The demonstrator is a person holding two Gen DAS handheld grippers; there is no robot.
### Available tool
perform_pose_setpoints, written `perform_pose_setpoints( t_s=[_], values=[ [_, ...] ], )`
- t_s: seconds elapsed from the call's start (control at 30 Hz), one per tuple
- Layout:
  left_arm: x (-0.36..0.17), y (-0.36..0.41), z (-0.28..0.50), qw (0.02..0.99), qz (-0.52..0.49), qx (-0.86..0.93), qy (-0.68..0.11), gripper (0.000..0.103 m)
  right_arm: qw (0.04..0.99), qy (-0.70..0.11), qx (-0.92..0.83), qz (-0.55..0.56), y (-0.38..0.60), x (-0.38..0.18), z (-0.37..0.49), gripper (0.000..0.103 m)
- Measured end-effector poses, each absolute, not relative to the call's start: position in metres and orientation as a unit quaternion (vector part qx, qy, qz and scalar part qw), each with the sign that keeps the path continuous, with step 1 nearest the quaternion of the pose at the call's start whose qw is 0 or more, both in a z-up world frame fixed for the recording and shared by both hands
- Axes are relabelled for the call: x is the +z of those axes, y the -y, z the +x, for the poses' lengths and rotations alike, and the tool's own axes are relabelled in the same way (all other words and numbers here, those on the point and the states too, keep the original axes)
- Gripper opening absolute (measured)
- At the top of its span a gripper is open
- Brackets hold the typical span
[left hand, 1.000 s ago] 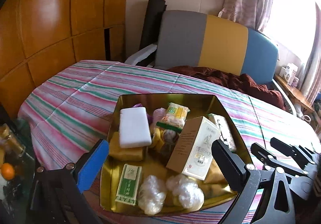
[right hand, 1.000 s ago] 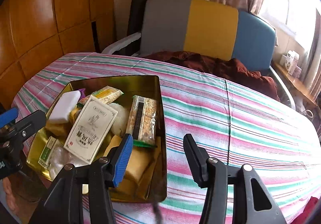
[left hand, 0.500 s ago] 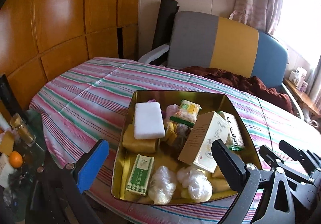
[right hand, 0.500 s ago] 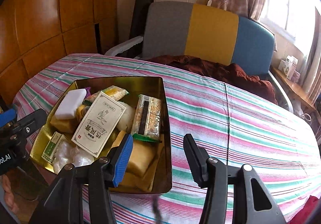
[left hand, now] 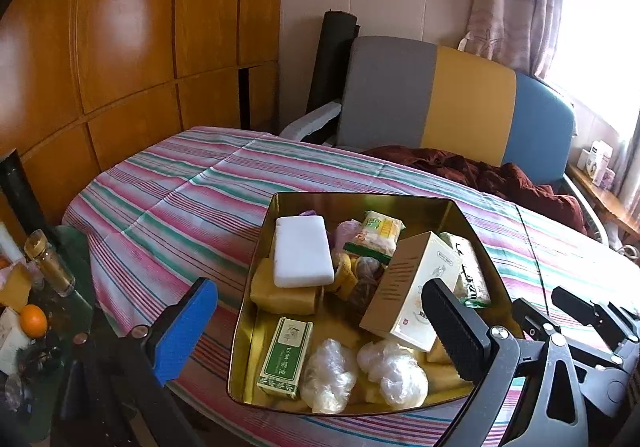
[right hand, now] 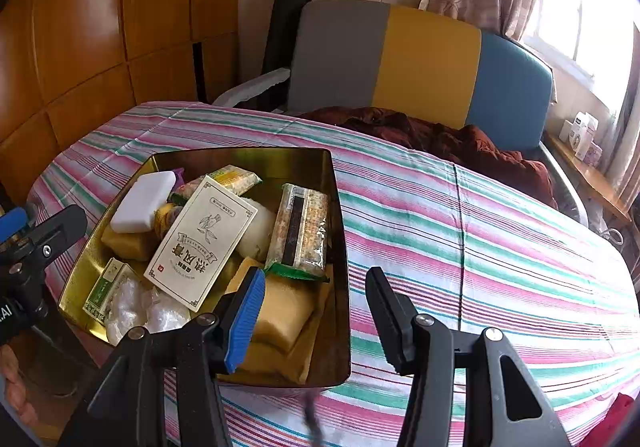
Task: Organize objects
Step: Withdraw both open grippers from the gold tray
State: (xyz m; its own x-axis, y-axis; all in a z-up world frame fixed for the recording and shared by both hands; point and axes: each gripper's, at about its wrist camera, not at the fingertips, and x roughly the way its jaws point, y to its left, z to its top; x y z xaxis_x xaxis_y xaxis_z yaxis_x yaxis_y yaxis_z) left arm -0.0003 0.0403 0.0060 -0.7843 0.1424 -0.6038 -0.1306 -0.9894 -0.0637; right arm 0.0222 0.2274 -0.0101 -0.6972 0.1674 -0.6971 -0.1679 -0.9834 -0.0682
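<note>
Your left gripper (left hand: 320, 327) hangs in the lower part of the left wrist frame with its jaws spread wide and nothing between them, the blue pad at lower left and the black pad at lower right. Between them sits the gold tin (left hand: 360, 203), resting on the striped cloth (left hand: 180, 199) that covers the desk.

Inside the tin, a white block (left hand: 302, 257) lies at upper left on top of a yellow sponge (left hand: 280, 297). A small green box (left hand: 286, 357) lies at the lower left corner, with two clear plastic bundles (left hand: 360, 371) just beside it along the near edge. A tan carton (left hand: 412, 287) leans tilted at center right, and a yellow snack packet (left hand: 376, 231) lies behind it near the far wall.

Your right gripper (right hand: 316, 315) fills the bottom of the right wrist frame, jaws released and holding nothing. Its blue pad hovers over the tin's near right corner, above another yellow sponge (right hand: 280, 311); its black pad is over bare striped cloth right of the tin. A long clear-wrapped snack bar (right hand: 300, 231) lies along the tin's right wall.

A dark red blanket (right hand: 440, 139) and a gray, yellow and blue chair (right hand: 420, 63) sit in the upper center.
</note>
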Motion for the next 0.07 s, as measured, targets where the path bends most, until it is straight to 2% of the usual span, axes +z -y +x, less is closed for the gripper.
perform_pose_setpoints(
  t_s=[0.07],
  values=[
    [0.0055,-0.0398,-0.0007,0.069,-0.32,0.945,0.008,0.103,0.09,0.001,0.923,-0.375,-0.2272,-0.0096,0.0224,0.053]
  ],
)
